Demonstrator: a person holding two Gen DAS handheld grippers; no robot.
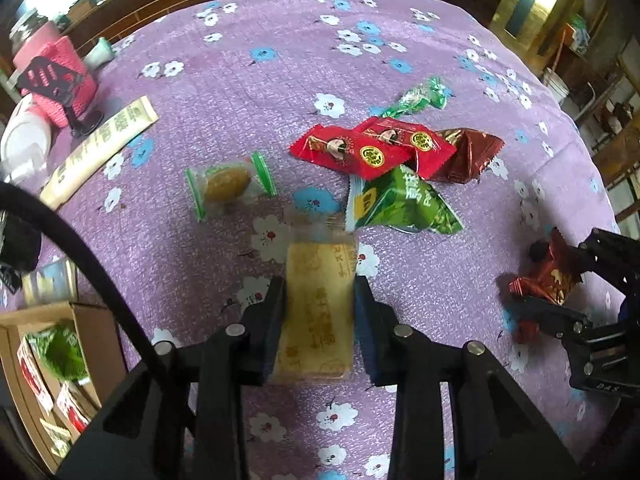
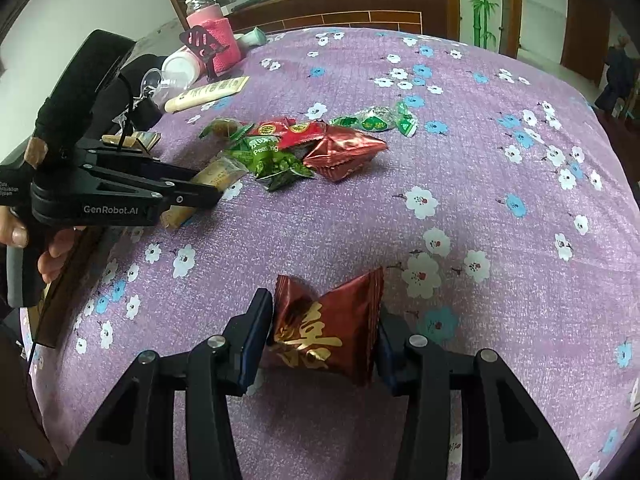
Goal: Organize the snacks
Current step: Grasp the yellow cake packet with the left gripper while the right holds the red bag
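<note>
Left wrist view: left gripper [image 1: 320, 300] points steeply down at the purple flowered tablecloth [image 1: 280, 80]. A yellow biscuit packet [image 1: 318, 304] lies between the jaws, its long axis running along the fingers, straight out from the camera; both pads sit against its long edges, so the jaws pinch it across its narrow width. Ahead of it, well apart: a clear-wrapped round sweet [image 1: 228, 186] to the left, a heap of two red packets [image 1: 360, 150], a green pea packet [image 1: 400, 204] and a dark red foil packet [image 1: 464, 156] to the right. A cardboard box [image 1: 96, 328] holding sorted snacks stands at lower left, on this gripper's side, nearer to it than to the other.

Right wrist view: right gripper [image 2: 326, 336] pinches a dark red foil candy [image 2: 328, 328] with gold lettering, pads pressed on both its sides, the wrapper bulging between them. The left gripper shows at far left over the biscuit packet, a person's hand [image 2: 24, 236] behind it.

Judgement: the next move turns on the box lying left of and behind the left jaws; the biscuit packet must travel back that way, long axis kept in line.
</note>
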